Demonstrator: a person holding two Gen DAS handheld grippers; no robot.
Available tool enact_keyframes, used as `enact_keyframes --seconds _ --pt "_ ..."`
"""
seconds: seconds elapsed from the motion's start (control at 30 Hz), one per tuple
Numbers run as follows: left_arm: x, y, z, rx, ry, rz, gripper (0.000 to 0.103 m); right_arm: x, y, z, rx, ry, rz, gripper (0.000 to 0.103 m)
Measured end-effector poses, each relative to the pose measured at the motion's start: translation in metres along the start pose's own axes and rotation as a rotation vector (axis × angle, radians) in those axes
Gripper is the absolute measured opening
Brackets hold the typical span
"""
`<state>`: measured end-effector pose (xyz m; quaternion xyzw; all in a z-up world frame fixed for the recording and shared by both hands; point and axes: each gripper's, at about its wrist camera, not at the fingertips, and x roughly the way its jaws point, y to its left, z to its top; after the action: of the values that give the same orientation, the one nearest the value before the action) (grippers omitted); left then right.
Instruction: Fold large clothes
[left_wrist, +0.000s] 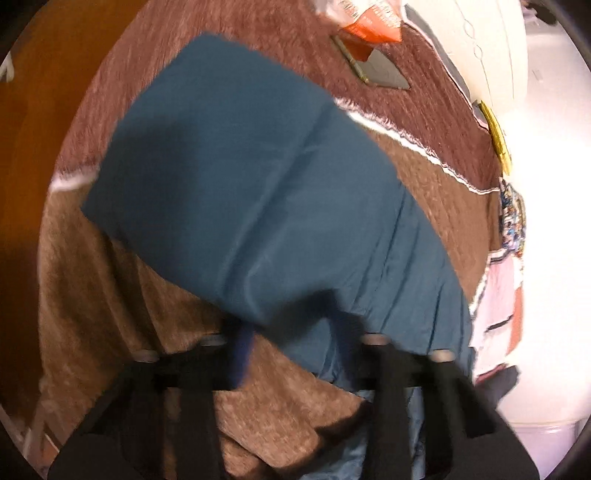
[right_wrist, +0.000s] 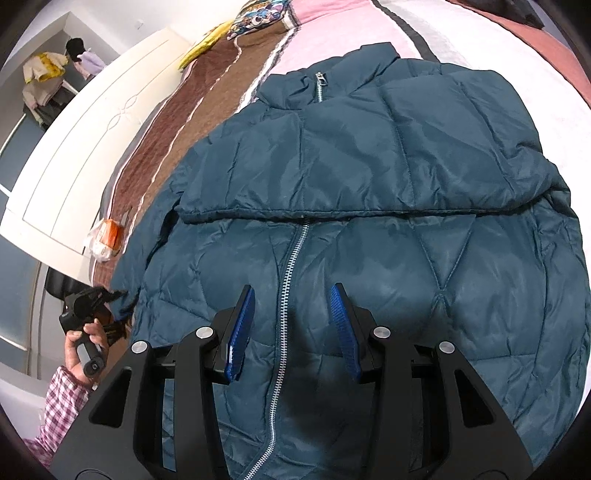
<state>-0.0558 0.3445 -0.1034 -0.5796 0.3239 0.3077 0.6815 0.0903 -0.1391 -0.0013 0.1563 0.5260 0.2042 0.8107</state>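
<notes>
A teal quilted jacket lies front up on the bed, its zipper running towards me, with an upper layer ending in a straight edge across its middle. My right gripper hovers open over the zipper, blue pads apart with nothing between them. One teal sleeve stretches out over the brown blanket. My left gripper is at that sleeve's near end, which lies between its blurred fingers; whether the pads press on it is unclear. The right wrist view shows the left gripper in a hand at the jacket's left edge.
An orange-and-white plastic bag and a flat grey item lie on the blanket beyond the sleeve. A white headboard runs along the bed's side. Pink and white bedding lies past the collar. Wooden floor is left of the bed.
</notes>
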Motion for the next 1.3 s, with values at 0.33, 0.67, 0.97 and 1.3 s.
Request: enact_keyframes --seconds 0.33,0.67,0.97,1.3 --pt "-0.065 -0.085 -0.013 0.399 -0.238 -0.035 0.004 -0.019 -0.019 0.007 0.042 -0.061 -0.006 0.043" --pt "-0.127 -0.24 -0.139 1.025 -0.305 -0.315 0.004 -0.058 -0.068 0.019 0.136 -0.176 -0.029 0.043" --pt "-0.085 -0.293 -0.294 1.355 0.02 -0.494 0.004 -0.091 -0.117 0.019 0.239 -0.258 -0.073 0.043" --pt "0.016 -0.251 -0.365 1.557 0.186 -0.264 0.031 -0.097 -0.141 0.011 0.283 -0.252 -0.078 0.043"
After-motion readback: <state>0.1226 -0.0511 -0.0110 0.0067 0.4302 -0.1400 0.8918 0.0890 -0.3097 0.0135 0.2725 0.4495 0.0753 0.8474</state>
